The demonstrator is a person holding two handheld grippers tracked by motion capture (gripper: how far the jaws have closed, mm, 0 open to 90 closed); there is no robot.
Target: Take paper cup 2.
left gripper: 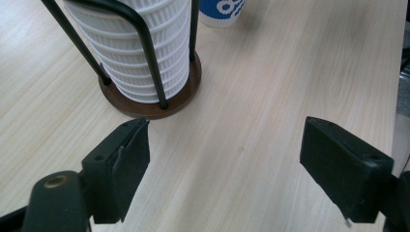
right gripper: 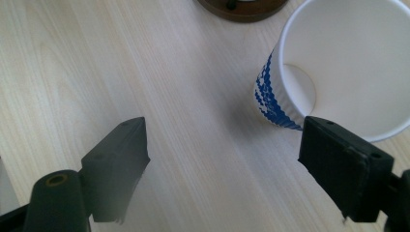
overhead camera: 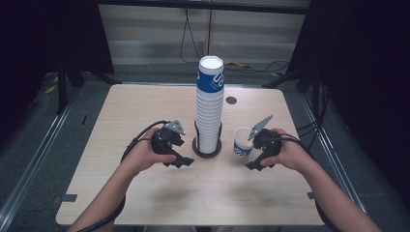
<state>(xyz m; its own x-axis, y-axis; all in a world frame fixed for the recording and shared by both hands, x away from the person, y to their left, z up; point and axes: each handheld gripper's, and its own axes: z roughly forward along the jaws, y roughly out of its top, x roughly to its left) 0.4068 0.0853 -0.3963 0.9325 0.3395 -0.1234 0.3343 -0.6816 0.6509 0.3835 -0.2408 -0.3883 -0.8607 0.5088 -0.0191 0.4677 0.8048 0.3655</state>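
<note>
A tall stack of white paper cups (overhead camera: 210, 104), topped by a blue-printed one, stands in a black wire holder on a round brown base (overhead camera: 208, 147) at the table's middle. A single blue-and-white cup (overhead camera: 242, 141) stands upright to its right. My left gripper (overhead camera: 181, 162) hovers just left of the base, open, with bare table between its jaws; the base (left gripper: 151, 99) lies ahead of them. My right gripper (overhead camera: 258, 163) is right of the single cup, open and empty. In the right gripper view the cup (right gripper: 338, 63) stands beside the right-hand jaw, outside the gap.
The light wooden table (overhead camera: 145, 111) has free surface at left, right and front. A small dark round grommet (overhead camera: 231, 100) sits behind the stack. Beyond the table's far edge, cables lie on the floor near a dark stand.
</note>
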